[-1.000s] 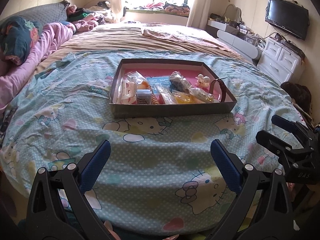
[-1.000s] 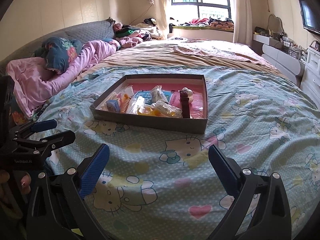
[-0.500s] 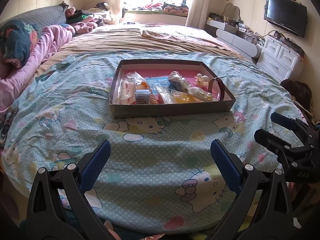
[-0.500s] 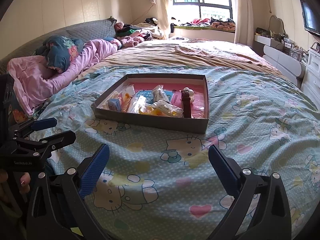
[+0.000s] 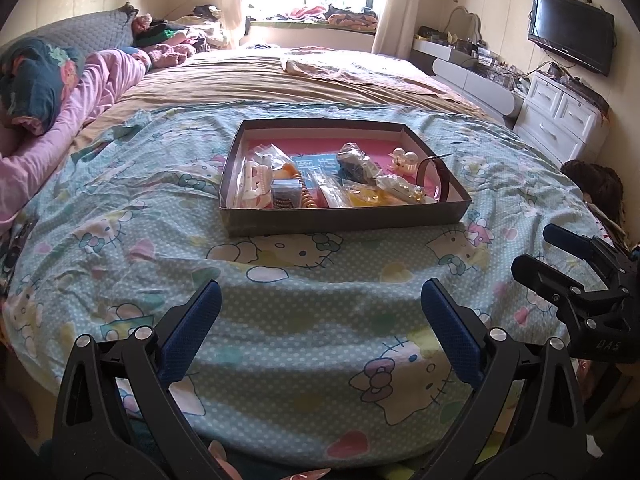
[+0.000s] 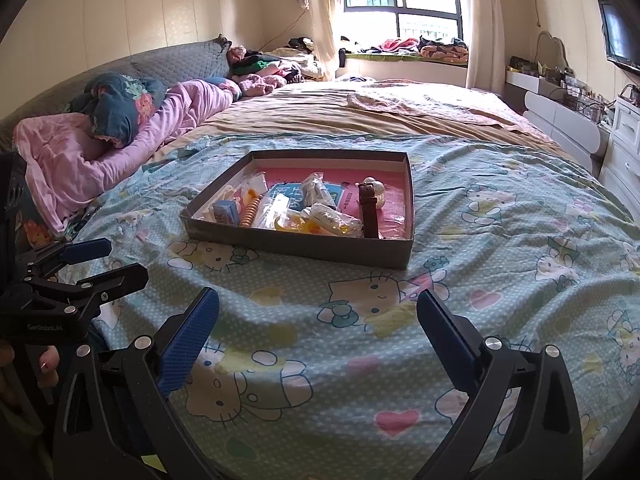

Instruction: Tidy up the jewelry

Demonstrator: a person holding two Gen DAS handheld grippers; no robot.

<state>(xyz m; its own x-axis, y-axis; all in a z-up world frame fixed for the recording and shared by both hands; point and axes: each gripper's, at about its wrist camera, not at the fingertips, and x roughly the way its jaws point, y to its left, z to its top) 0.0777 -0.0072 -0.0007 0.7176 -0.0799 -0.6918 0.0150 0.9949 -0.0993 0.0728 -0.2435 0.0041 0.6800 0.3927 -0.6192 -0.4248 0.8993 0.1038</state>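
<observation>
A shallow grey cardboard tray (image 5: 344, 220) with a pink floor sits on the bed, also in the right wrist view (image 6: 296, 246). It holds several jewelry items in clear bags, a brown strap (image 5: 438, 178) (image 6: 368, 210), an orange coil (image 5: 306, 196), a white duck-shaped clip (image 5: 404, 159) and a small blue box (image 6: 224, 213). My left gripper (image 5: 320, 300) is open and empty, short of the tray's near wall. My right gripper (image 6: 318, 310) is open and empty, near the tray's right corner. Each gripper shows in the other's view (image 5: 560, 256) (image 6: 102, 264).
The bed has a Hello Kitty sheet (image 5: 280, 320). Pink bedding and pillows (image 6: 100, 148) lie at the left. A white dresser (image 5: 560, 120) and a wall TV (image 5: 572, 32) stand at the right. A dark-haired head (image 5: 600, 188) is beside the bed's right edge.
Both views have lifted slightly, so the tray sits a little lower and closer in frame. Both grippers stay open and empty.
</observation>
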